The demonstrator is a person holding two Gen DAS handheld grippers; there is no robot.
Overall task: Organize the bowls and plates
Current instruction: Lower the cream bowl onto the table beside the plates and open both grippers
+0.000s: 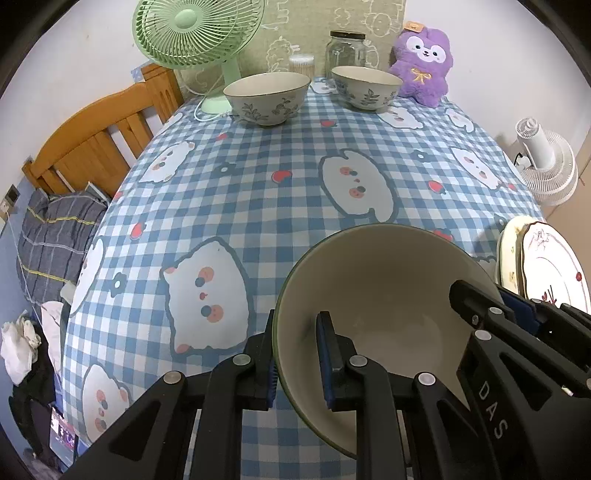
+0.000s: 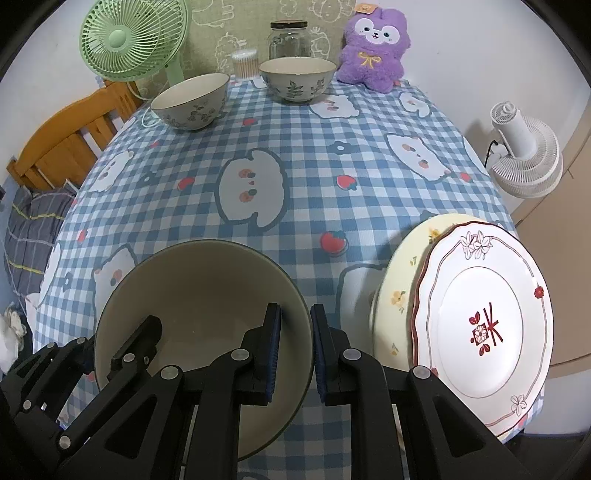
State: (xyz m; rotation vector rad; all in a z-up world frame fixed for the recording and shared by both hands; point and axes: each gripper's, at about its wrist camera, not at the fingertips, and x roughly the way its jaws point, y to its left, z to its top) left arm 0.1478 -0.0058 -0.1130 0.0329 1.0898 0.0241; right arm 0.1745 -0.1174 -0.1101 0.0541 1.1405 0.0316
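A large cream bowl [image 1: 380, 291] [image 2: 199, 291] with a dark green rim sits near the table's front edge, held from both sides. My left gripper [image 1: 297, 365] [image 2: 107, 350] is shut on its left rim, one pad inside and one outside. My right gripper [image 2: 295, 350] [image 1: 495, 301] is shut on the right rim in the same way. To the right lies a white plate [image 2: 487, 325] [image 1: 554, 266] with a red pattern, stacked on a pale yellow plate [image 2: 397, 291] [image 1: 508, 258]. Two small leaf-patterned bowls [image 1: 266, 98] [image 1: 365, 88] [image 2: 190, 101] [image 2: 297, 79] stand at the far end.
At the back of the blue checked tablecloth [image 1: 258, 184] stand a green fan [image 1: 192, 33], a glass jar [image 1: 345, 51], a swab pot [image 1: 302, 64] and a purple plush toy [image 1: 423, 66]. A white fan [image 2: 524, 155] stands off the right edge, a wooden bed frame [image 1: 99, 136] on the left.
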